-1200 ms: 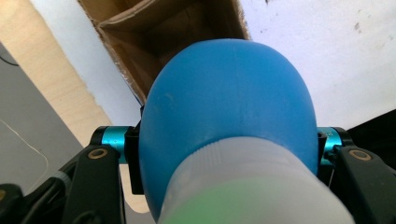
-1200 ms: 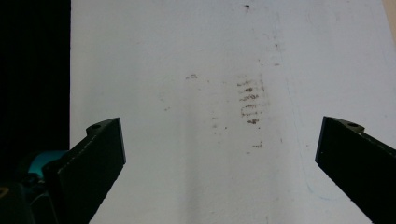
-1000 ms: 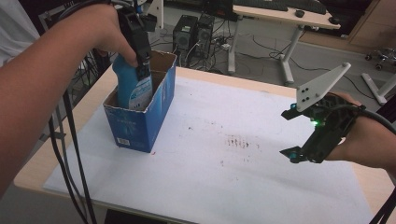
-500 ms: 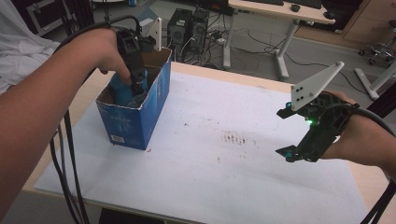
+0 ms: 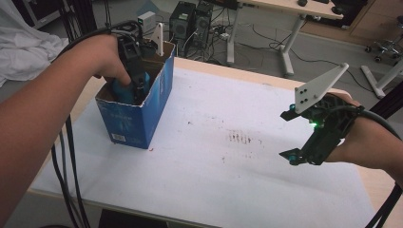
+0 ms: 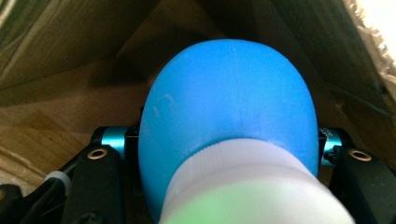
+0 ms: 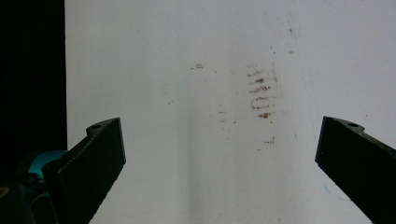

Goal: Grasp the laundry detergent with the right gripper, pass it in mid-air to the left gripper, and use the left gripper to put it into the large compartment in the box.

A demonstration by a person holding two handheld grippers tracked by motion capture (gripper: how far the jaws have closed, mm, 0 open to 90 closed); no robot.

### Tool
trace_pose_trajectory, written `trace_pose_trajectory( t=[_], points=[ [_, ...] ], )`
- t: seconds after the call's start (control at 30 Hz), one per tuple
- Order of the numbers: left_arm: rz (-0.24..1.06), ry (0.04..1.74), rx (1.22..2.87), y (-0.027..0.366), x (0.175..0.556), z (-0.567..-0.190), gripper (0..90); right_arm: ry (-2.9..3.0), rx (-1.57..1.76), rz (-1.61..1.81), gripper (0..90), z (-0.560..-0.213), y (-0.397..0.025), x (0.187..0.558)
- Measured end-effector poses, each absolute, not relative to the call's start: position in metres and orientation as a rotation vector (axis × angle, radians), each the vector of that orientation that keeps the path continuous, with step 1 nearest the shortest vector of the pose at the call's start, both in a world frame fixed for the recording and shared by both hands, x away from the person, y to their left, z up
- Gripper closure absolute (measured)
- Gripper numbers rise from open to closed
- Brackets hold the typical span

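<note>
Left gripper (image 5: 135,83): jaws pinch bottle (image 6: 226,112) — inside box (image 5: 157,95), apparently near its floor.
Right gripper (image 5: 290,135): jaws spread, empty — above sheet (image 5: 214,161).

You have one blue bottle (image 5: 124,89) with one white cap (image 6: 243,186), standing in one blue cardboard box (image 5: 142,114) at the upper left of the high view. You hold two grippers, the left gripper (image 5: 135,78) and the right gripper (image 5: 291,135), over one white-covered tabletop (image 5: 228,180) bearing one patch of brown stains (image 5: 240,137) near mid-frame.

White stained sheet (image 5: 228,156), computer towers (image 5: 192,26), desk legs (image 5: 290,42)
</note>
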State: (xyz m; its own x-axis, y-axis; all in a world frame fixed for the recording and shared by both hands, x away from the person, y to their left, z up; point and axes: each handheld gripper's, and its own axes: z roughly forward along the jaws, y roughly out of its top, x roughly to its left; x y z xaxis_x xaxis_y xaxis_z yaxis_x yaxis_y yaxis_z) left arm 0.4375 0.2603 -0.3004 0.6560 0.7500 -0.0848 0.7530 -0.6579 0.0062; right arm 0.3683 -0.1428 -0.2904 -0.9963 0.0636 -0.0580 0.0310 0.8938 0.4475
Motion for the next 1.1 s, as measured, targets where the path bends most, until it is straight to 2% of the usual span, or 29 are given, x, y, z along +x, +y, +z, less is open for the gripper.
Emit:
trace_pose_trajectory(
  t=[0.27, 0.47, 0.6, 0.97, 1.1],
  points=[
    [-0.123, 1.289, 2.802, 0.259, 0.437, -0.300, 37.9, 2.985, 0.062, 0.705, 0.8, -0.291, -0.141, 0.368],
    [-0.105, 1.293, 2.811, 0.255, 0.436, -0.293, 29.6, 2.980, 0.064, 0.708, 0.8, -0.290, -0.144, 0.366],
    [-0.088, 1.302, 2.800, 0.254, 0.434, -0.287, 29.4, 2.974, 0.067, 0.716, 0.8, -0.288, -0.146, 0.365],
    [-0.050, 1.284, 2.803, 0.252, 0.428, -0.256, 29.2, 2.967, 0.060, 0.733, 0.8, -0.287, -0.148, 0.364],
    [-0.037, 1.254, 2.825, 0.249, 0.426, -0.242, 26.2, 2.971, 0.064, 0.740, 0.8, -0.287, -0.150, 0.366]
  ],
)
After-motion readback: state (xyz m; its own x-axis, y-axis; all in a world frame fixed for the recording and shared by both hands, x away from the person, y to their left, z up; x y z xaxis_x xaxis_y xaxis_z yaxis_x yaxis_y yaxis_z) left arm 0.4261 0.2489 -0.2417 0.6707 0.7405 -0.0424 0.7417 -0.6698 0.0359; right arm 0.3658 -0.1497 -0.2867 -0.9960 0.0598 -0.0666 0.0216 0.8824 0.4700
